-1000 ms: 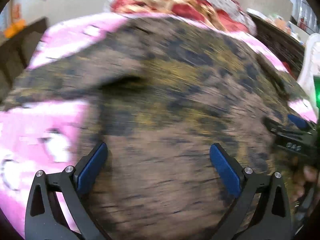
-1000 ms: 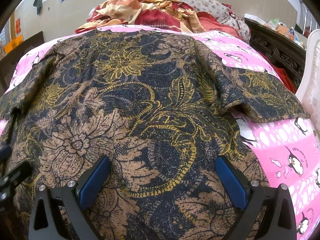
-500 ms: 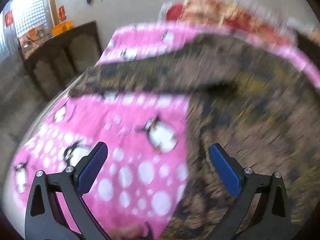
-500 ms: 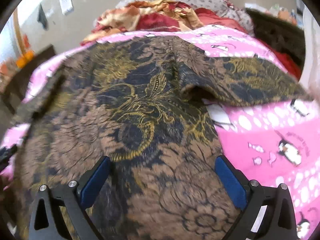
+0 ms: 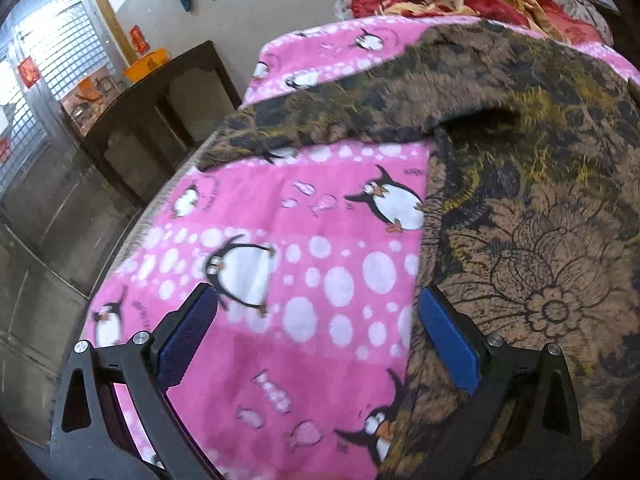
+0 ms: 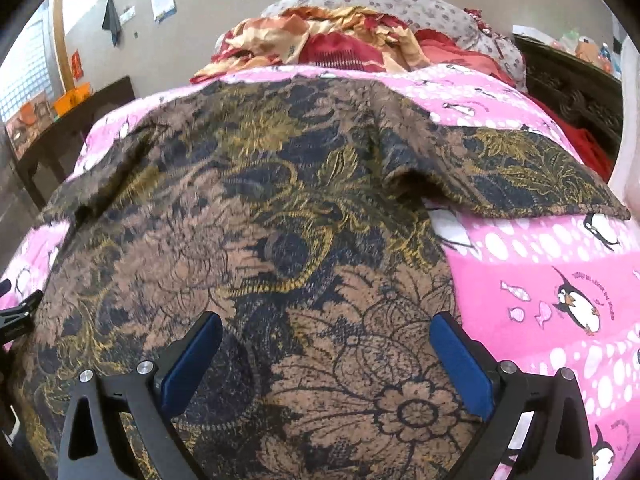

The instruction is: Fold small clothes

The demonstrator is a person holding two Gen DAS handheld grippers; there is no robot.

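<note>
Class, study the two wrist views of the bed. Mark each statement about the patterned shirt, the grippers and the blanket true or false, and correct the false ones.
1. The batik shirt lies spread out on the pink penguin blanket. True.
2. The left gripper is clamped on a sleeve. False: its jaws stand wide open, with nothing between them.
3. The right gripper is open above the shirt's lower part. True.
4. The shirt is plain white. False: it is brown, black and gold with a flower pattern.
5. A heap of red and orange cloth lies at the far end of the bed. True.
</note>
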